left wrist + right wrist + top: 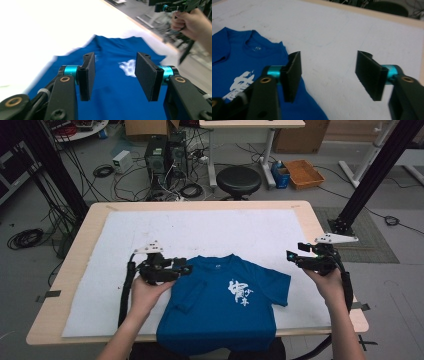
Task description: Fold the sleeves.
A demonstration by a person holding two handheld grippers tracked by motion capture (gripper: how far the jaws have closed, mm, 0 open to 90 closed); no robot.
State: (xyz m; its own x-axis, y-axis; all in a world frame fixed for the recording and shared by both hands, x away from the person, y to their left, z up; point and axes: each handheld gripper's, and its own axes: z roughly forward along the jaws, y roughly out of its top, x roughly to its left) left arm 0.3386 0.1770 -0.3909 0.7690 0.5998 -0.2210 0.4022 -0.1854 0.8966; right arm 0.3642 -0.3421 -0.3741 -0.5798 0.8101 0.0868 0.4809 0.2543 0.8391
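shirt (220, 305) at 4 o'clock of my left gripper (186, 268), released | at 8 o'clock of my right gripper (291, 256), released, over mat (200, 227)

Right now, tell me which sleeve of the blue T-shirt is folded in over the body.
The sleeve beside the left gripper is folded inward onto the T-shirt. The other sleeve, toward the right gripper, lies spread on the white mat.

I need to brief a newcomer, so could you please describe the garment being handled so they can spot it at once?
On the wooden table lies a white sheet. At its near edge, between the two grippers, is a blue T-shirt. Its white chest print and one sleeve folded inward mark it.
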